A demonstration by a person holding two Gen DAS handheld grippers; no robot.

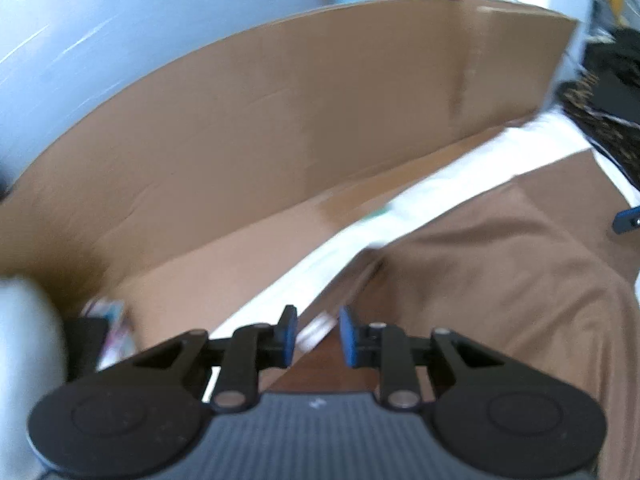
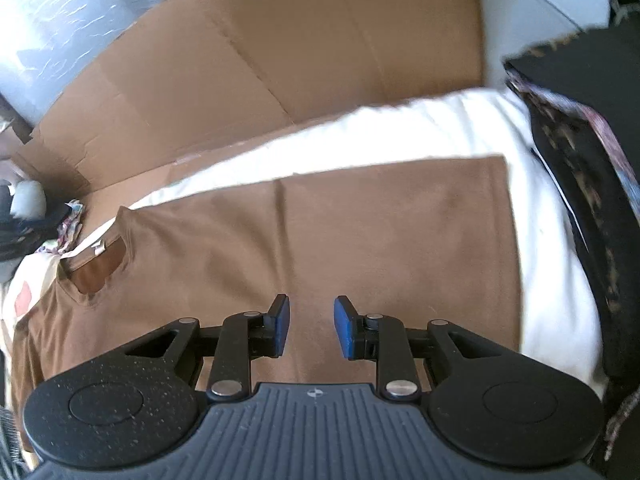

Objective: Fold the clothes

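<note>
While both views are tilted down toward the work surface, the largest thing seen is a flattened cardboard sheet (image 2: pixel 280 60), which is spread across the upper half of the right wrist view and curves across the upper middle of the left wrist view, where it is blurred. Below it, a white cloth (image 2: pixel 460 128) is laid as a pale band from the middle left to the lower right of the right wrist view. On that cloth a brown T-shirt (image 2: pixel 360 232) is spread flat across the centre of the frame, its straight edges lying toward the top and right and its collar (image 2: pixel 96 268), with a small tag, turned toward the left edge. In the left wrist view the same shirt fills the lower right. A dark patterned fabric (image 2: pixel 580 160) is piled along the right edge, touching the white cloth. At the far left, a small heap of colourful items (image 2: pixel 68 220) is glimpsed, too blurred to be told apart. The right gripper (image 2: pixel 311 326) is held over the shirt at the bottom centre, its blue pads (image 2: pixel 282 324) narrowly parted with nothing gripped between them. The left gripper (image 1: pixel 318 338) is held likewise, narrowly parted and empty, over the shirt's edge.
</note>
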